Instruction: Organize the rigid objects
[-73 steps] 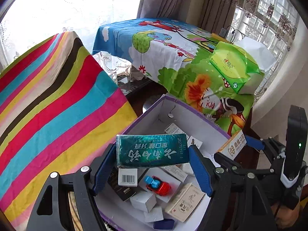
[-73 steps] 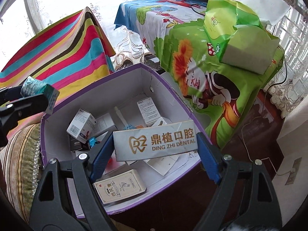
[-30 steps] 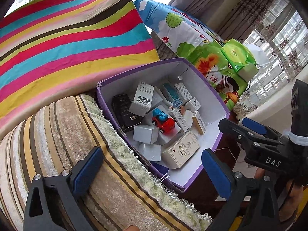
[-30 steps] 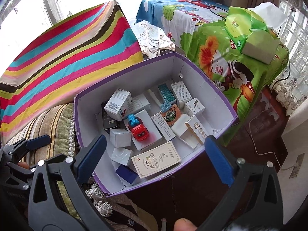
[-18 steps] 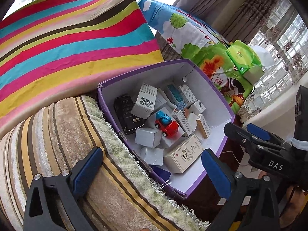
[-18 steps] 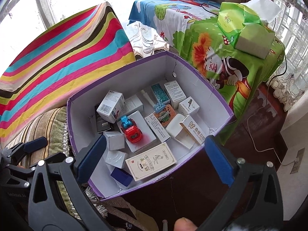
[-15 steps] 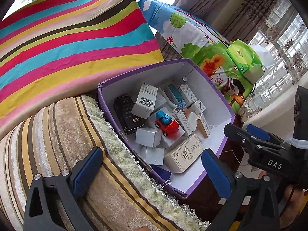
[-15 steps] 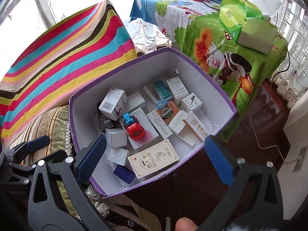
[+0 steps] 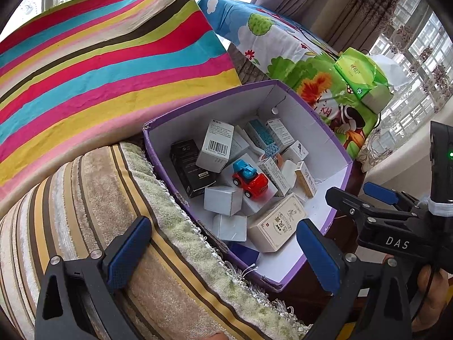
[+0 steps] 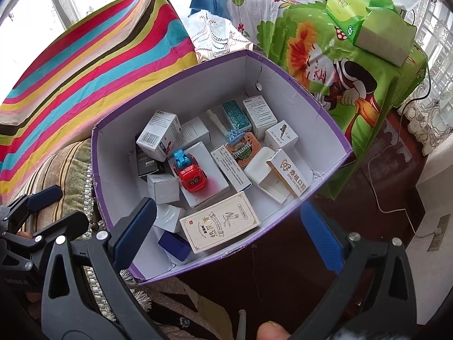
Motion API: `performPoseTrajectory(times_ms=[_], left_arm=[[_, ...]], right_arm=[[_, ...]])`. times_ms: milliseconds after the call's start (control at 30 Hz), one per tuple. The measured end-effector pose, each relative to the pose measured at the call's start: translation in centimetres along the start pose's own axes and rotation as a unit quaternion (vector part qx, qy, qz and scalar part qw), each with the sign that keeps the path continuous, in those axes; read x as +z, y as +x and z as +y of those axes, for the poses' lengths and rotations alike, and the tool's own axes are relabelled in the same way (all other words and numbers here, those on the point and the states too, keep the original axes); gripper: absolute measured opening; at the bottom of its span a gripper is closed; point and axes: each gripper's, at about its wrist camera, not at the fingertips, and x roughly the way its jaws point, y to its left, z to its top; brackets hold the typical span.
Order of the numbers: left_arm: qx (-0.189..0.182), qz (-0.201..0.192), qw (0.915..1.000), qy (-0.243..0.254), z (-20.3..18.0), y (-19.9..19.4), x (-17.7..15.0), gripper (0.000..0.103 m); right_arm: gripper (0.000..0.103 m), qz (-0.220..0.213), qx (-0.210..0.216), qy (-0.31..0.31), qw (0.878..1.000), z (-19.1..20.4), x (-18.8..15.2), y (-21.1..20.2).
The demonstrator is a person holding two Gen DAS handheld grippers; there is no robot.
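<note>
Left claw (image 9: 223,252): jaws wide apart, nothing between them; it sits over a striped cushion (image 9: 85,212), with the purple box (image 9: 325,130) ahead and to the right of it

Right claw (image 10: 226,232): jaws wide apart, empty; it sits at the near rim of the purple box (image 10: 311,90), whose open interior lies straight ahead

Contents of the box, seen from the right claw:
- cream carton with a scroll print (image 10: 219,225), lying flat just ahead, between the two jaws
- dark blue small box (image 10: 174,246), just left of the cream carton, near the left jaw
- red and blue toy car (image 10: 189,174), further ahead, resting on a flat white box (image 10: 215,187)
- barcode carton (image 10: 158,136), ahead to the left, tilted against other boxes
- black box (image 10: 145,164), partly hidden under the barcode carton
- dental-brand carton (image 10: 290,174), ahead to the right, leaning on an open white tray (image 10: 263,175)
- basketball tin (image 10: 243,148), beyond the tray, mid-box
- teal carton (image 10: 236,116), at the far end, beside a white printed carton (image 10: 259,114)

Surroundings:
- rainbow-striped cloth (image 9: 99,65), far left of both claws
- cartoon tablecloth (image 10: 325,42), far right, on the tabletop behind the box
- green tissue pack (image 10: 365,14), lying on that cloth
</note>
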Motion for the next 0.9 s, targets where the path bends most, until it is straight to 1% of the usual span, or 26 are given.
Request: performPoseTrajectory(times_ms=[67,367,533,900], left_arm=[[0.000,0.000,1.0000,0.000,-0.01,0.00,-0.01,0.103],[-0.001,0.000,1.0000,0.000,0.01,-0.01,-0.01,0.103],[-0.001,0.000,1.0000,0.000,0.03,-0.02,0.00,0.103],[-0.001,0.000,1.0000,0.000,0.05,-0.02,-0.01,0.103]], right_arm=[[0.102,-0.002,-0.005,0.001,1.000,-0.11,0.00,-0.07],[0.102,-0.002,0.006,-0.002,1.000,0.07,0.03,-0.05],[0.102,-0.008,-0.001,-0.007,1.000,0.11,0.03,-0.30],[0.102,-0.006,0.002,-0.011,1.000,0.12,0.09,-0.11]])
